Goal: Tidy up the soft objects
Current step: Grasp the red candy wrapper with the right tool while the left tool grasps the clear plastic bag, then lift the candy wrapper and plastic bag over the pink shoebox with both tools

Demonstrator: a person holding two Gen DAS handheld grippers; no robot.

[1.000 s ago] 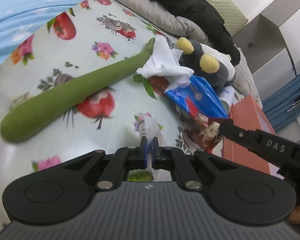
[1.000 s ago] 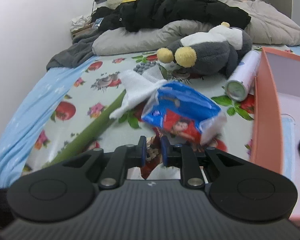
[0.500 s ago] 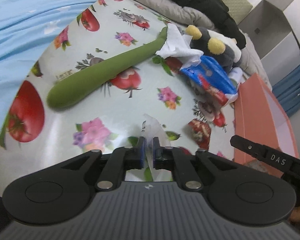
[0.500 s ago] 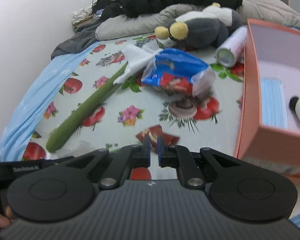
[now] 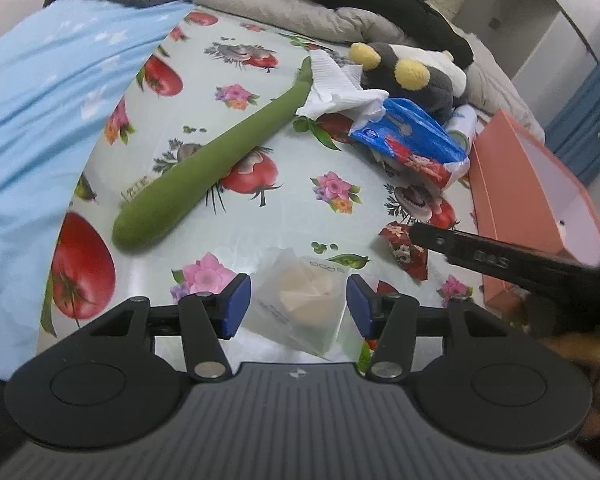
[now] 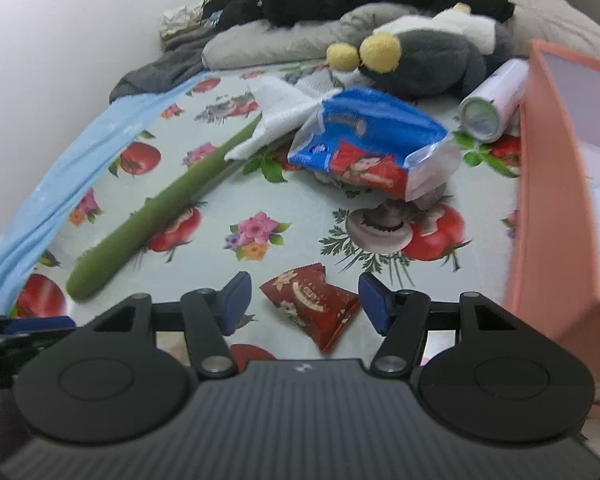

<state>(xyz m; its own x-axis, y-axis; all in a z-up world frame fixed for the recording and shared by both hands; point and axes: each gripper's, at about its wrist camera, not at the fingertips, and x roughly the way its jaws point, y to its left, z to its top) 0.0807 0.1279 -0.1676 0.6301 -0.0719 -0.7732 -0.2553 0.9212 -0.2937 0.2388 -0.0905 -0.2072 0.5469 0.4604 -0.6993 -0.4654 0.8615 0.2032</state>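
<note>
My left gripper (image 5: pixel 299 305) is opening. A clear plastic packet with a beige piece inside (image 5: pixel 305 300) lies between its jaws on the patterned cloth, and the pads do not press it. My right gripper (image 6: pixel 305 303) is opening too, with a small red snack packet (image 6: pixel 312 304) lying between its jaws, untouched. That red packet (image 5: pixel 403 249) also shows in the left wrist view, under the right gripper's finger. Farther off lie a long green plush (image 5: pixel 216 156), a blue and red tissue pack (image 6: pixel 372 152) and a grey plush toy (image 6: pixel 428 60).
An orange box (image 6: pixel 548 208) stands open at the right. A white cylinder (image 6: pixel 492 100) lies beside the plush toy, with white tissue (image 5: pixel 336 88) near the green plush's tip. Grey and black bedding is piled at the back. A blue sheet (image 5: pixel 40 100) covers the left side.
Both grippers were shut and now stand open. The left one let the clear packet down onto the cloth. The right one came down over the red packet.
</note>
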